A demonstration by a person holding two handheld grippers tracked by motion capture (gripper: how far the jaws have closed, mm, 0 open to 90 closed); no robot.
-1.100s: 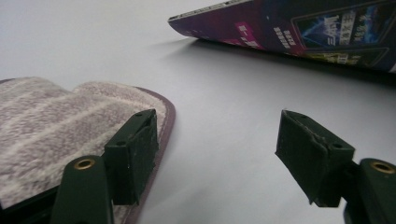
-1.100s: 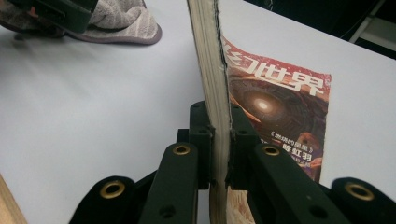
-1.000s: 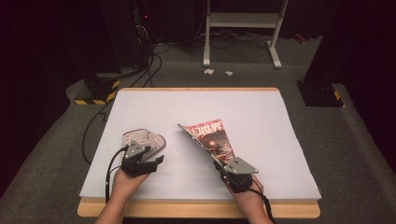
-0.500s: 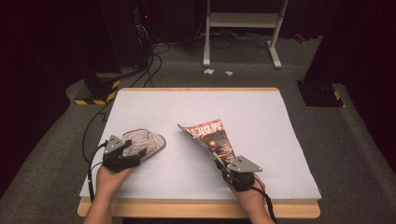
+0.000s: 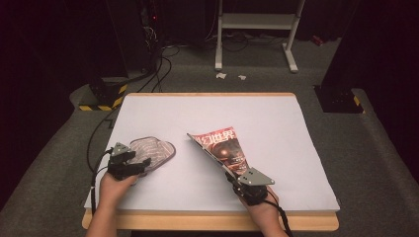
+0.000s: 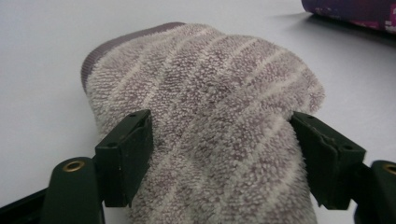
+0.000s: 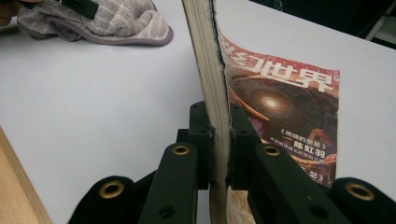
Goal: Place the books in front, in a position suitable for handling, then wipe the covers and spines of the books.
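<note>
A grey-purple striped towel [image 5: 154,149] lies bunched on the white table cover [image 5: 222,111] at the left. My left gripper [image 5: 140,164] sits at its near end. In the left gripper view the towel [image 6: 210,93] bulges between the two pads, which press on its sides; the jaws have just been closing a little on it. A magazine with a red cover [image 5: 225,148] stands up on its edge, tilted. My right gripper [image 5: 238,180] is shut on its near corner. In the right gripper view both pads clamp the thick page block of the magazine [image 7: 280,102].
A wooden table edge [image 5: 197,222] runs along the front. Beyond the table are a dark floor, cables, a yellow-black striped block [image 5: 101,96] and a white stand [image 5: 257,29]. The right gripper view shows the towel [image 7: 116,23] far off at the upper left.
My left hand has slid to the left along the towel, from over its middle to its near left end. The right hand and the magazine have stayed put.
</note>
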